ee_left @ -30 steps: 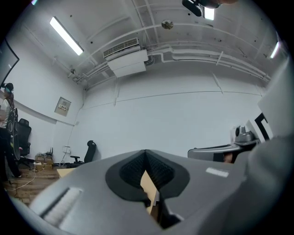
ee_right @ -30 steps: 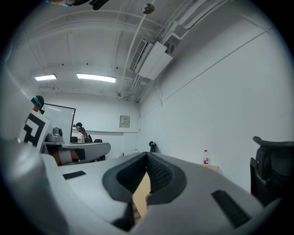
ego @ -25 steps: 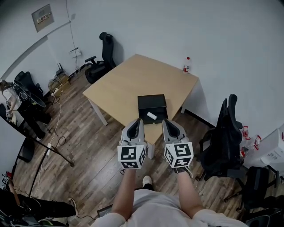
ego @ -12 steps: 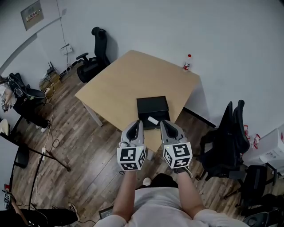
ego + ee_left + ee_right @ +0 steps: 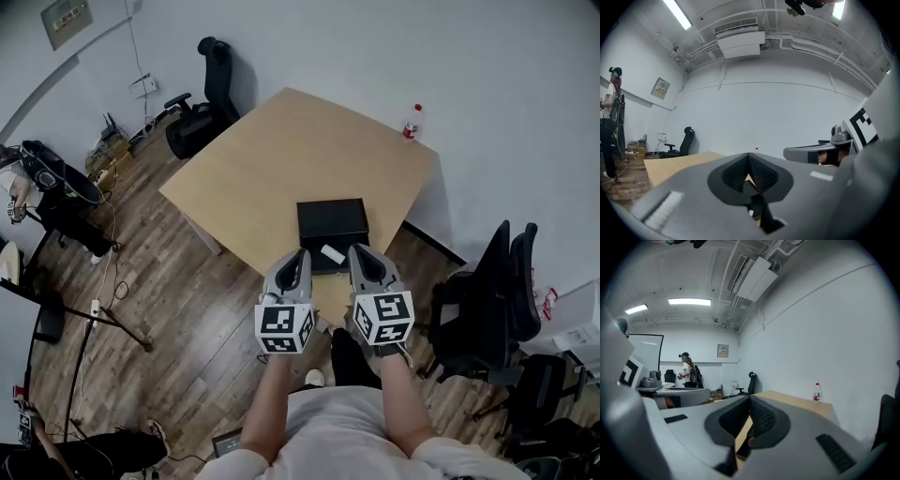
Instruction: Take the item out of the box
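Item (image 5: 333, 254) in box (image 5: 329, 221); box on table (image 5: 262, 159).

Room as I see it from the head view: white walls (image 5: 375, 47), a wood-plank floor (image 5: 169, 291), and a square light-wood tabletop (image 5: 281, 159) with one corner near the wall. One black office chair (image 5: 202, 108) stands beyond its far-left corner, and another black chair (image 5: 492, 300) stands to the right. Overhead I see a strip light (image 5: 689, 302) and an air-conditioning unit (image 5: 740, 42). A grey panel (image 5: 66, 19) hangs on the left wall.

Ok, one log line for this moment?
stage: before grasp | left tongs: shut, empty | right tongs: shut, empty | black box: on wooden table | white item: at box's near edge, not gripped
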### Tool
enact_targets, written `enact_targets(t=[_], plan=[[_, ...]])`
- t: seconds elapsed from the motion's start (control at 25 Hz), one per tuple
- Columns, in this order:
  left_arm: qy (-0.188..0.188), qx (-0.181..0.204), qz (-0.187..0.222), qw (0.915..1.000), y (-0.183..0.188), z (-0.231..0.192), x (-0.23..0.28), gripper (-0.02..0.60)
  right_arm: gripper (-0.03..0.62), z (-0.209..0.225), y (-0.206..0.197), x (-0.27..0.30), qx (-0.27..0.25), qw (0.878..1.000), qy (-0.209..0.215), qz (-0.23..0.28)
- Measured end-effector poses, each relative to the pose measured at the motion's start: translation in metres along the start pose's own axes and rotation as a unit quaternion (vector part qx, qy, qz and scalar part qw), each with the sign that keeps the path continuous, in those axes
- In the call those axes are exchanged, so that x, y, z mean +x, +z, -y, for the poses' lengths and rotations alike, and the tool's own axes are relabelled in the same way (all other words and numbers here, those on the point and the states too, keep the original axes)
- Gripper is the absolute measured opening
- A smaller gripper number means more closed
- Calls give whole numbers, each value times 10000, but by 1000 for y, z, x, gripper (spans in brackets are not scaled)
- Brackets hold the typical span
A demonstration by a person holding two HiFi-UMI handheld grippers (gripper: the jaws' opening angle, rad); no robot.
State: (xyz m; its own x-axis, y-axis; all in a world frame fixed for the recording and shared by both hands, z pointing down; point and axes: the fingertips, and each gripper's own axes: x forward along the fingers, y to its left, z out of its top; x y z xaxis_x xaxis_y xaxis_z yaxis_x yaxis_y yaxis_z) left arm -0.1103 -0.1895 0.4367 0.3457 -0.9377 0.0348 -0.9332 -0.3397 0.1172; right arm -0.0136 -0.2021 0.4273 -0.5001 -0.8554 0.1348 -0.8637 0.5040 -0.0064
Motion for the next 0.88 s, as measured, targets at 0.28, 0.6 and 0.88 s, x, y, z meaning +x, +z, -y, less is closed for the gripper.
enact_targets(t=[0.28, 0.6, 0.88], plan=[[78, 17, -45, 10000, 1, -16, 52, 6, 12, 27, -5, 51, -100, 9995, 192, -245], [88, -93, -298, 9995, -22, -25, 97, 6, 12, 45, -47, 95, -125, 9951, 572, -791], [158, -272, -508, 9982, -47, -39, 123, 6, 12, 41, -92, 120, -442, 9840, 1086, -1342]])
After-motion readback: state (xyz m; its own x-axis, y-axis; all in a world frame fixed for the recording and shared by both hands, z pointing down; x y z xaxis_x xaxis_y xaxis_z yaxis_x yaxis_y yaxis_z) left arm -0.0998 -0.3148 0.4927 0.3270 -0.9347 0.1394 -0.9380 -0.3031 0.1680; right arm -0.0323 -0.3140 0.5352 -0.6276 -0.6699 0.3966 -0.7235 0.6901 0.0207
